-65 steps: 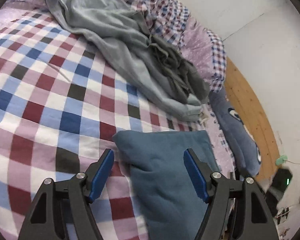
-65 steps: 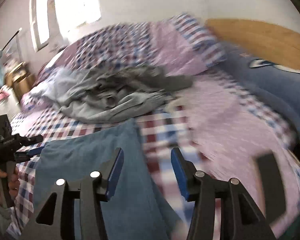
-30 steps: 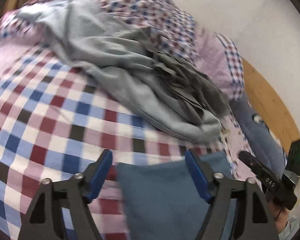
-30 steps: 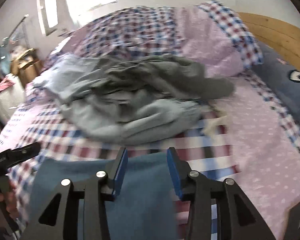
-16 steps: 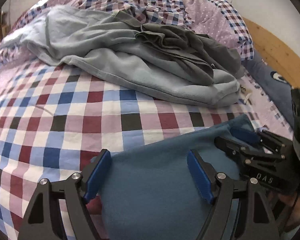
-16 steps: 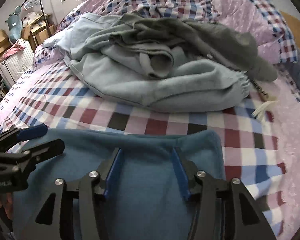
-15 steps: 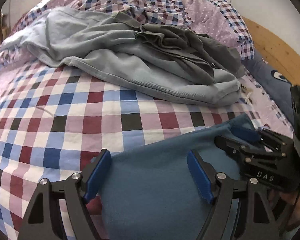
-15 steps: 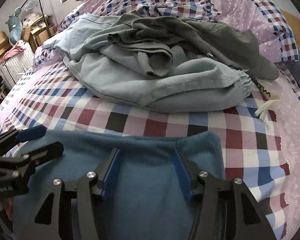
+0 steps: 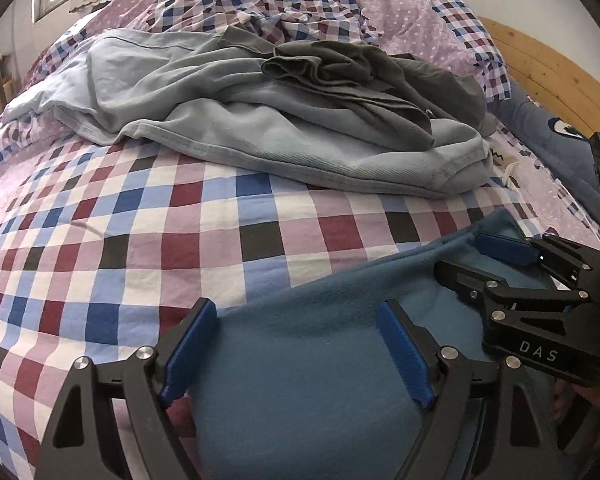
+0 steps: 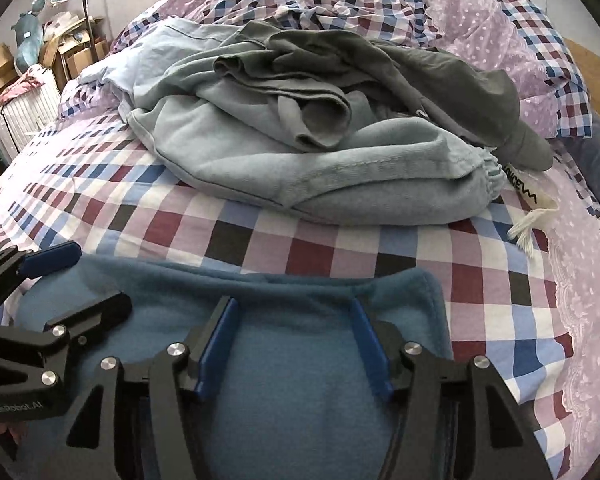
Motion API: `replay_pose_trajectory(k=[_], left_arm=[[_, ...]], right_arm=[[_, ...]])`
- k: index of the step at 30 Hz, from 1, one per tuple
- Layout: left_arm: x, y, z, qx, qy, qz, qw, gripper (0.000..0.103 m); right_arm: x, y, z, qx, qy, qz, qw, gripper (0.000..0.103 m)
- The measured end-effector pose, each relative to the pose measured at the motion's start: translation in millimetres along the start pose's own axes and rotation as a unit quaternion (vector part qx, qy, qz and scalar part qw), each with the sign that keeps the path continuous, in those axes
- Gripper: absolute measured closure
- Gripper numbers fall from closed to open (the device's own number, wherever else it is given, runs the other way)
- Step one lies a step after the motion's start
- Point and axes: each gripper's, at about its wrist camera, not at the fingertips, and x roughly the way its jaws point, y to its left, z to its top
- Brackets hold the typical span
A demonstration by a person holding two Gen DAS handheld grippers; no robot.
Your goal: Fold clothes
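While both grippers hover low over the near edge of the checked bed cover [image 9: 148,240], a teal-blue fleece garment [image 9: 308,376] lies flat beneath them. The left gripper [image 9: 296,356] has its blue-padded fingers spread wide, holding nothing; the right gripper [image 10: 296,344] is likewise parted over the fleece, its tips close to the cloth, though I cannot tell if they touch. Further up the bed sits a heap: a pale grey-blue sweatshirt [image 10: 260,168] with a darker grey-green garment [image 10: 380,68] crumpled on top. Only the right wrist view shows cardboard boxes [image 10: 76,52] by the far wall; only the left shows the wooden headboard [image 9: 560,80] clearly. The fleece's near part is cut off in both views.
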Motion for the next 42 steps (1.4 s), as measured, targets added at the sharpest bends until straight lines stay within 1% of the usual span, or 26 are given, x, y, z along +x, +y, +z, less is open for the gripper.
replay_pose_trajectory(k=[2, 4, 6, 9, 13, 15, 16, 20, 24, 29, 33, 37, 42], left_arm=[[-2.1, -0.6, -0.6, 0.003, -0.002, 0.000, 1.0000, 0.016], [-8.0, -1.2, -2.7, 0.006, -0.010, -0.001, 0.9999, 0.016], [-15.9, -1.1, -5.8, 0.005, -0.017, 0.000, 0.9998, 0.016], [-28.8, -1.9, -13.2, -0.002, -0.028, 0.008, 0.9996, 0.016], [-48.0, -5.7, -26.3, -0.009, -0.047, 0.014, 0.9988, 0.016], [-53.2, -7.8, -31.6, -0.009, -0.046, 0.008, 0.9989, 0.016], [-56.3, -10.0, -35.4, -0.008, -0.044, 0.005, 0.9990, 0.016], [-67.4, -18.0, -47.5, 0.012, -0.052, 0.024, 0.9983, 0.016], [-75.2, -18.5, -60.4, 0.009, -0.055, 0.025, 0.9981, 0.016], [-89.1, -27.5, -84.0, 0.016, -0.055, 0.027, 0.9980, 0.016], [-102.6, -36.0, -103.0, 0.025, -0.056, 0.027, 0.9977, 0.016], [-114.7, -43.1, -121.4, 0.031, -0.054, 0.026, 0.9977, 0.016], [-129.1, -51.2, -144.7, 0.044, -0.046, 0.021, 0.9977, 0.016]], right_arm=[[-2.2, -0.7, -0.3, 0.003, -0.002, 0.003, 1.000, 0.040], [-7.6, -2.3, -1.4, 0.011, -0.006, 0.008, 1.000, 0.037], [-17.5, -1.6, -4.1, 0.024, -0.015, 0.014, 1.000, 0.027], [-33.7, 3.0, -11.5, 0.036, -0.033, 0.010, 0.999, 0.021], [-52.9, 14.8, -28.1, 0.016, -0.041, -0.009, 0.999, 0.021], [-63.2, 18.1, -37.1, 0.012, -0.047, -0.012, 0.999, 0.020], [-66.8, 18.2, -40.9, 0.014, -0.048, -0.012, 0.999, 0.020], [-80.7, 15.4, -56.0, 0.030, -0.048, -0.009, 0.998, 0.020], [-87.5, 18.6, -69.8, 0.036, -0.043, -0.008, 0.998, 0.018], [-99.7, 27.2, -89.8, 0.028, -0.056, -0.025, 0.998, 0.018], [-112.1, 30.3, -106.6, 0.036, -0.061, -0.031, 0.997, 0.018], [-123.4, 32.0, -129.6, 0.045, -0.055, -0.032, 0.997, 0.017], [-142.2, 38.2, -158.9, 0.036, -0.052, -0.040, 0.997, 0.017]])
